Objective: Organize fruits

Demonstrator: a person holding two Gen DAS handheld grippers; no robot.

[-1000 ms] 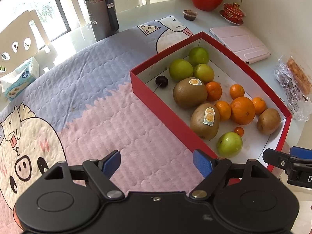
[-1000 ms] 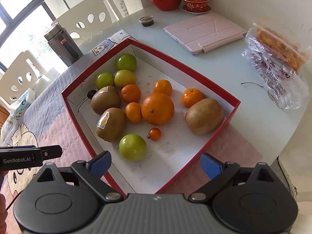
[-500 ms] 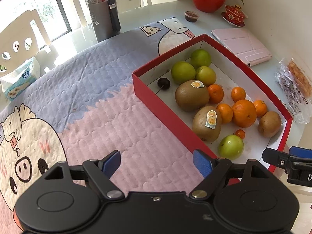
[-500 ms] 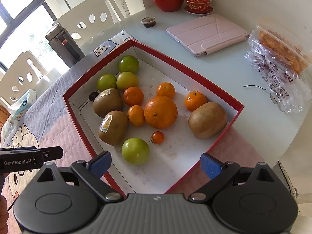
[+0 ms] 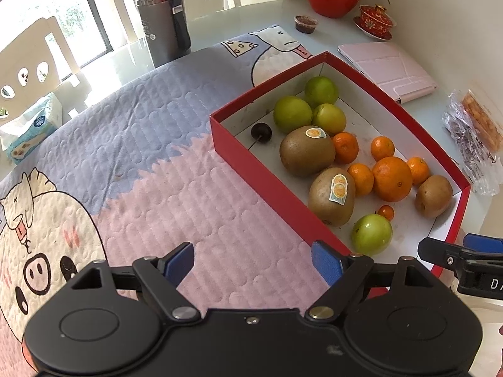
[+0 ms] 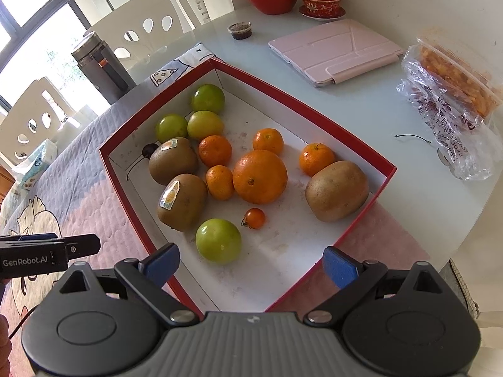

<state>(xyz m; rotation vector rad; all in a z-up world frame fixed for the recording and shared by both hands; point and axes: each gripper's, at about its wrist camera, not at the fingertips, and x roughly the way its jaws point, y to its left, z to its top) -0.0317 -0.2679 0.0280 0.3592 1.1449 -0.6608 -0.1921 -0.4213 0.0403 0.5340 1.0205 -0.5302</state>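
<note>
Fingers of both grippers spread wide and empty, right gripper (image 6: 251,267) over red box (image 6: 317,114), green fruit (image 6: 218,240) just ahead between fingertips, left gripper (image 5: 251,259) over quilted mat (image 5: 151,157), box ahead-right.

Inside the red box (image 6: 317,119), bare white floor lies open at the near corner, ahead of the green apple (image 6: 218,240) and cherry tomato (image 6: 255,218). Kiwis (image 6: 182,201), the large orange (image 6: 260,176) and mandarins (image 6: 215,151) crowd the middle. The quilted mat (image 5: 151,163) beside the box is unobstructed.
</note>
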